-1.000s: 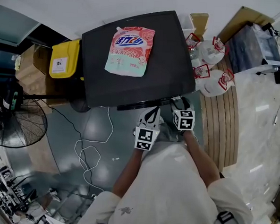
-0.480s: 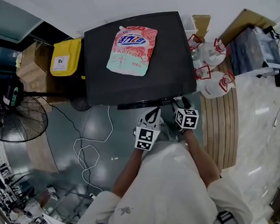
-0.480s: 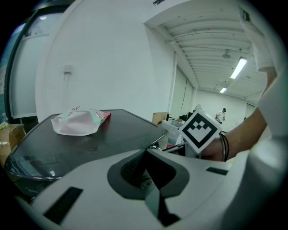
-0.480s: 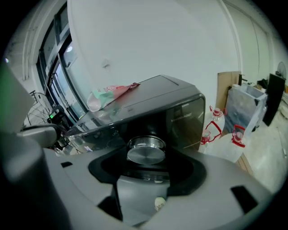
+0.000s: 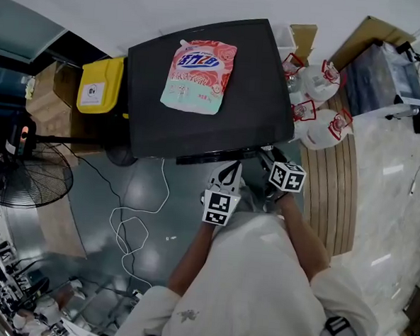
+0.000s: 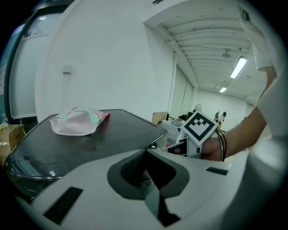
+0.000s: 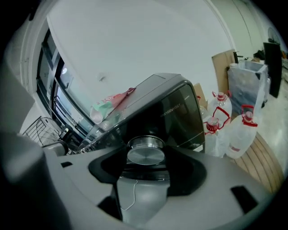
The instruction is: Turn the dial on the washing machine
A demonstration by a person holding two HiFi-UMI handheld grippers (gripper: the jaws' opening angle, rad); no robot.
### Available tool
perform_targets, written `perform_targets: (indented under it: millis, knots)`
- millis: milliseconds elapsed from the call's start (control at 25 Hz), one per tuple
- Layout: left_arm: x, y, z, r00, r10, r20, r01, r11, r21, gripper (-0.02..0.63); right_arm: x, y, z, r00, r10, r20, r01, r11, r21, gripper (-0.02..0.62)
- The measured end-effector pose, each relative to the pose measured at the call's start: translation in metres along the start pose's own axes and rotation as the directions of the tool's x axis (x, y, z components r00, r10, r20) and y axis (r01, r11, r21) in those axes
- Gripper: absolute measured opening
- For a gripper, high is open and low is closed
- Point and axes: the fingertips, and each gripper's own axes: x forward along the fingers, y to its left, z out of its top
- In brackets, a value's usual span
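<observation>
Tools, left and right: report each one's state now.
Left tool: closed, holding nothing.
Right tool: closed on the washing machine's dial.

White wall (image 5: 206, 4) above grey floor (image 5: 134, 194), standing fan (image 5: 26, 181), wooden decking (image 5: 329, 192).

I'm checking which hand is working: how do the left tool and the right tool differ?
The right tool is closed on the silver dial; the left tool is shut, empty. The right tool faces the washing machine's front panel; the left tool looks across its top toward the detergent pouch. Both are at the machine's front edge.
</observation>
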Motion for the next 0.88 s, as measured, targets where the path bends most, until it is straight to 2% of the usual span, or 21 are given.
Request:
perform_targets:
  millis: [520,680,880]
  knots:
    - [0.0022,-0.0028,0.0030,1.000,0.001,0.001,-0.001,1.000,0.008,0.012,0.0011,-0.0037,-0.0001,0.994,0.110,0.030,-0.113,0.982,0.154,0.275]
    - [0.0023,-0.0042,0.0023,1.000,0.000,-0.001,0.000,1.000,0.009,0.012,0.0012,0.0033,-0.0002,0.983,0.175,0.048,-0.181,0.956,0.230,0.275]
    - [0.0006,-0.0035,0.0016,1.000,0.004,-0.005,-0.004,1.000,0.008,0.012,0.0008,0.0040,0.0005,0.974,0.214,0.077,-0.228,0.926,0.301,0.276]
